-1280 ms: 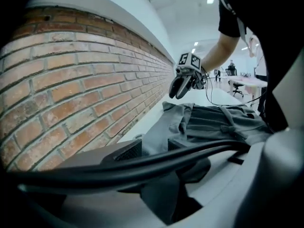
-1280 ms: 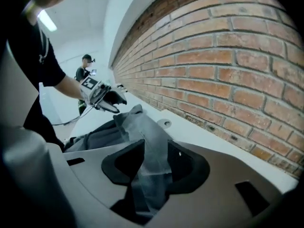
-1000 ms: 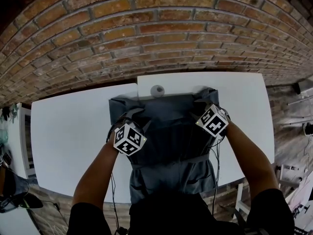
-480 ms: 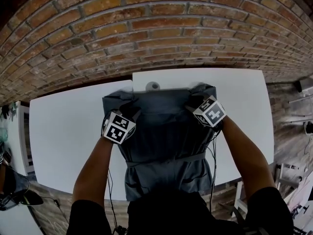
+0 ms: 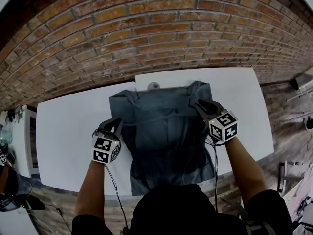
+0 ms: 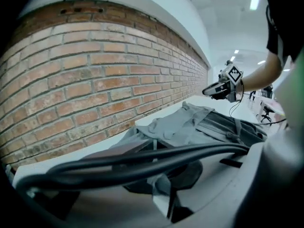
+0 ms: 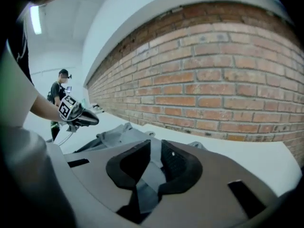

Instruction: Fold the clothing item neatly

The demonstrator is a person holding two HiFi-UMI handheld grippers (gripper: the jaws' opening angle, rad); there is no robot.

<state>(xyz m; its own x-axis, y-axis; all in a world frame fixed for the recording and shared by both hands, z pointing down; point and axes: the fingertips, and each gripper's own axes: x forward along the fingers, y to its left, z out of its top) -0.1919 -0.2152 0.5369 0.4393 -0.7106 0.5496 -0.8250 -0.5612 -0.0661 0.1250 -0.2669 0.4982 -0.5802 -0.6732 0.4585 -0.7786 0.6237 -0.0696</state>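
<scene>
- While you are standing at the white surface (image 5: pixel 68 131), the grey clothing item (image 5: pixel 166 131) is lying spread out on it. Its top end is pointing toward the brick wall (image 5: pixel 146 33) and its lower end is reaching the near edge by your body.
- Your left gripper (image 5: pixel 117 123) is working at the left edge of the clothing item, about halfway down. Its jaws have just been closing and are now standing nearly together, pinching a fold of the grey cloth that is rising from the surface to meet them.
- Your right gripper (image 5: pixel 201 105) is working at the upper right corner. Its jaws have also just been closing and are standing about half apart, with the black pads (image 7: pixel 178 165) pressing on a strip of the grey cloth.
- A black cable (image 6: pixel 142 161) is running across the left gripper view, in front of the jaws.
- A small grey round thing (image 5: pixel 153 85) is sitting on the surface just behind the top edge of the clothing item, near the wall.
</scene>
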